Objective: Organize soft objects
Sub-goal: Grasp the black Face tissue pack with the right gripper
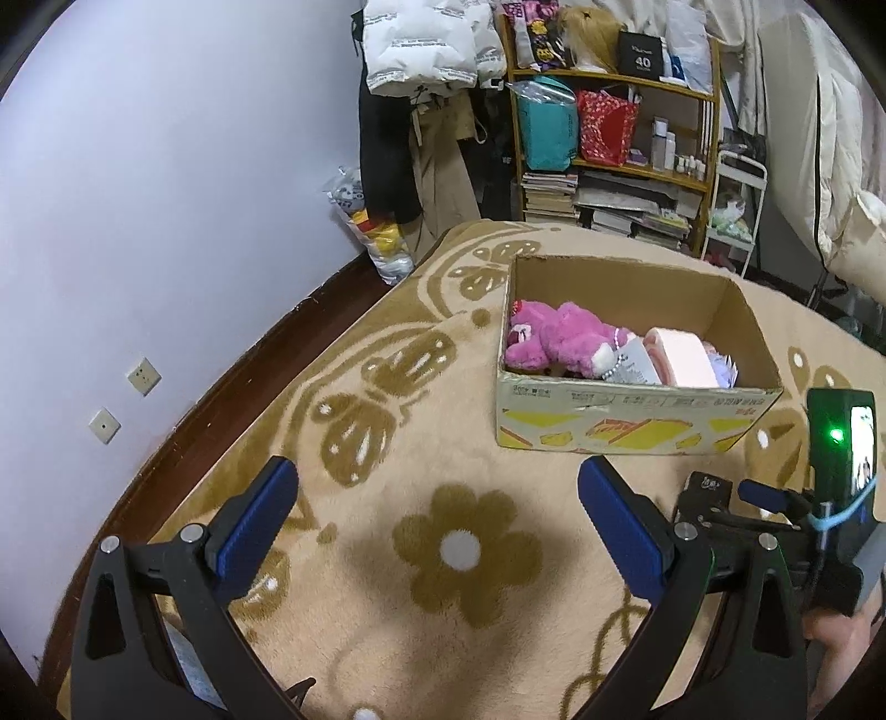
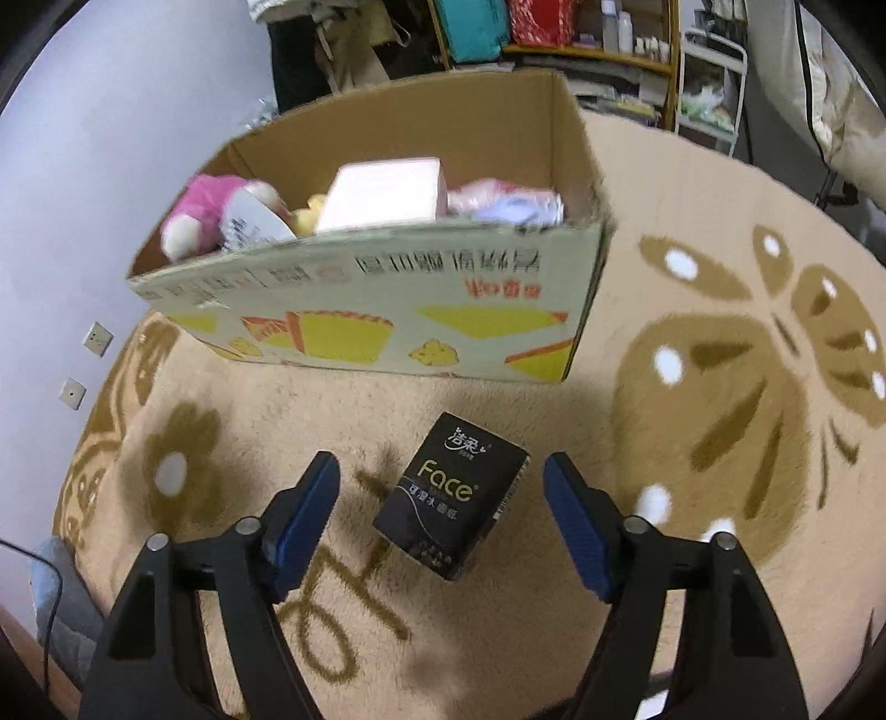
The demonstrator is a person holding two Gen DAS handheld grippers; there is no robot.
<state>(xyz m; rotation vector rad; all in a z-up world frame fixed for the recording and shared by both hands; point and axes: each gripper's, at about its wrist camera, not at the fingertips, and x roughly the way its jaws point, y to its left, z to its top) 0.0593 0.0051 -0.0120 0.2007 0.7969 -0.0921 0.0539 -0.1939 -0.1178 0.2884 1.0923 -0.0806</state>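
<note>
Both grippers spread wide, right gripper (image 2: 441, 484) straddling black tissue pack (image 2: 449, 501) on blanket (image 2: 692, 471) near cardboard box (image 2: 387, 310), left gripper (image 1: 437, 495) holding nothing.

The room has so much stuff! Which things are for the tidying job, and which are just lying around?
For the job: black Face tissue pack, cardboard box, pink plush toy, pink tissue roll.

Just lying around: bookshelf, white jacket, red gift bag.
</note>
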